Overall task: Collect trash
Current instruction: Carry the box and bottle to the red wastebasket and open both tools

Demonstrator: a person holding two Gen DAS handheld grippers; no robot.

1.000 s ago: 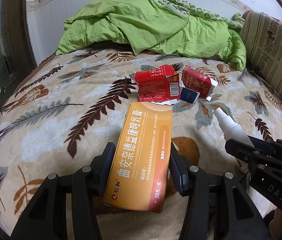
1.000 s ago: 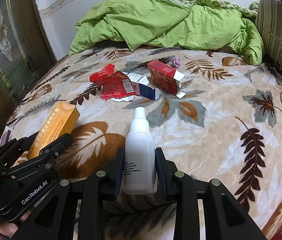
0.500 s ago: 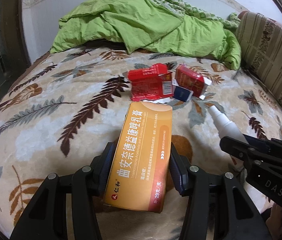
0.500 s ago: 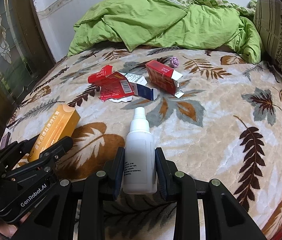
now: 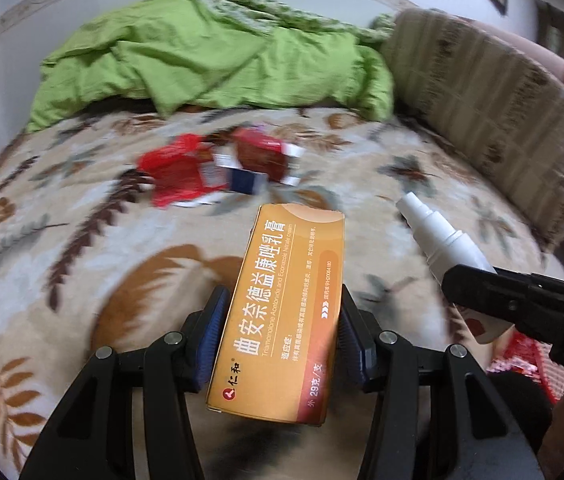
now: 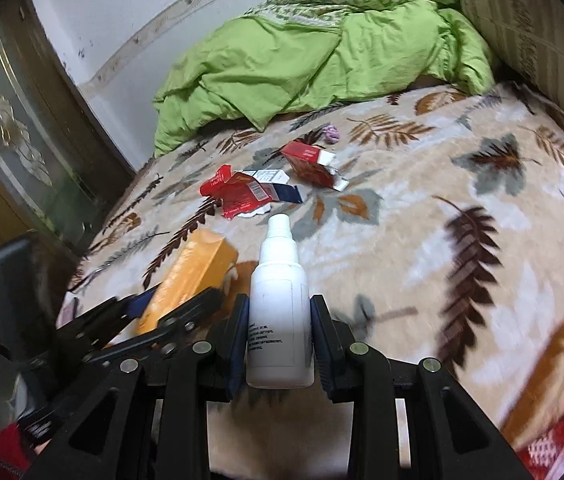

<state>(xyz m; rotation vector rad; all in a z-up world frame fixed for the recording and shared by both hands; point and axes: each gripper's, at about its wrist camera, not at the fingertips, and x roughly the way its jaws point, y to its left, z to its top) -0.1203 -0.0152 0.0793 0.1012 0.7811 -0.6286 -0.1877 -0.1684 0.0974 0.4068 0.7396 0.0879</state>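
My left gripper (image 5: pixel 280 320) is shut on a long orange medicine box (image 5: pixel 282 304) and holds it above the bed; the box also shows in the right wrist view (image 6: pixel 190 280). My right gripper (image 6: pixel 280 320) is shut on a white plastic spray bottle (image 6: pixel 280 320), which shows at the right of the left wrist view (image 5: pixel 441 240). Torn red packaging (image 6: pixel 242 196) and a red carton (image 6: pixel 309 164) lie on the leaf-patterned blanket (image 6: pixel 421 240) further back. A small purple wad (image 6: pixel 331 133) lies beyond them.
A crumpled green duvet (image 6: pixel 301 64) is heaped at the far end of the bed. A striped headboard cushion (image 5: pixel 481 92) runs along the right. A dark wooden door with glass (image 6: pixel 14 152) stands at the left. Something red with a pattern (image 5: pixel 525 364) shows at the lower right.
Both grippers have pulled back and swung to the right with their loads; the red packaging now sits further away. The left wrist view is blurred by motion.
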